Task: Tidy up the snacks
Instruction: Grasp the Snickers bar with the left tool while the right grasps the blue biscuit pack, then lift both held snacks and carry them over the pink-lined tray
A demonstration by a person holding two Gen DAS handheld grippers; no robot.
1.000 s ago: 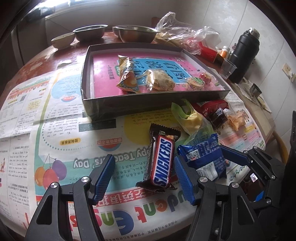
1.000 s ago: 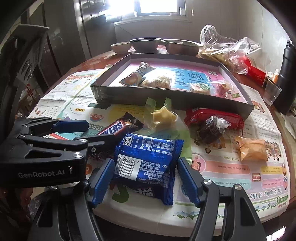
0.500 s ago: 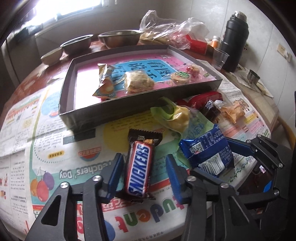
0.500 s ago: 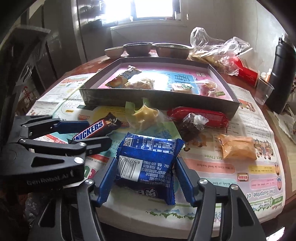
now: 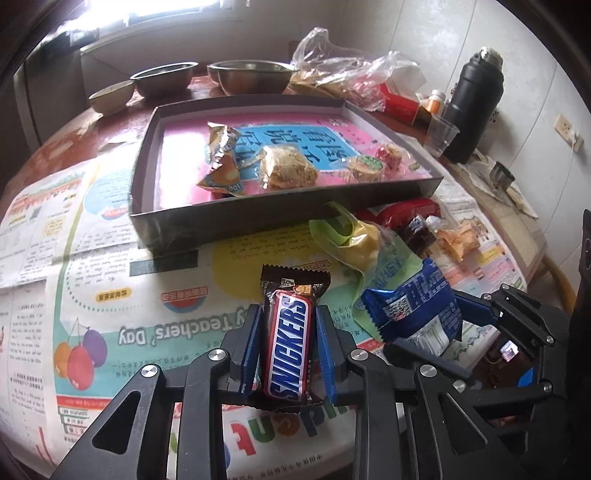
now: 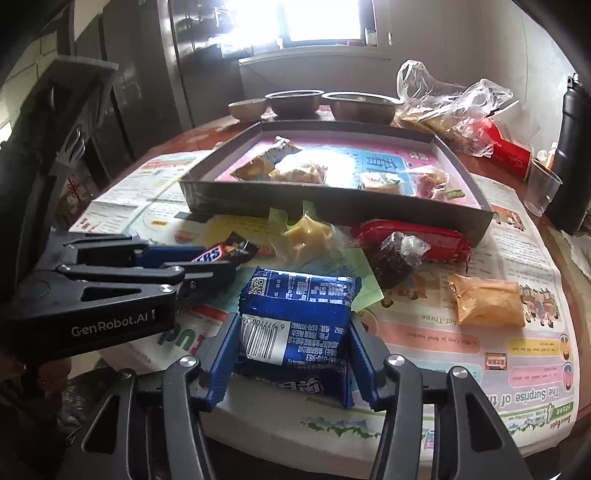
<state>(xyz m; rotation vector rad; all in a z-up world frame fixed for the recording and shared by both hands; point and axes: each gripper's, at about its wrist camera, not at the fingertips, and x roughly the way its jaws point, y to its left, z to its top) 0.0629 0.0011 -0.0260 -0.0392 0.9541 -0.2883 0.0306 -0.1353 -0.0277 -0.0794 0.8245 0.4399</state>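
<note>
Left wrist view: left gripper jaws have just closed onto the Snickers bar; right gripper jaws, closing, squeeze the blue packet.

blown-out window backlight, dim foreground, sharp centre (fisheye edges bent, vignetted)

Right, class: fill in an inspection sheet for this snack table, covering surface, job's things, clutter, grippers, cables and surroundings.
Surface: newspaper over a round table.
Job's things: grey box holding four snacks; Snickers bar, blue packet, green-wrapped snack, red packet, dark candy and orange packet outside it.
Clutter: three bowls, plastic bag, black flask, clear cup.
Grippers: left gripper has just been closing, pads on the Snickers bar; right gripper closing on the blue packet, pads at its edges.
Cables: nothing seen.
Surroundings: bright window, tiled wall, wall socket.
</note>
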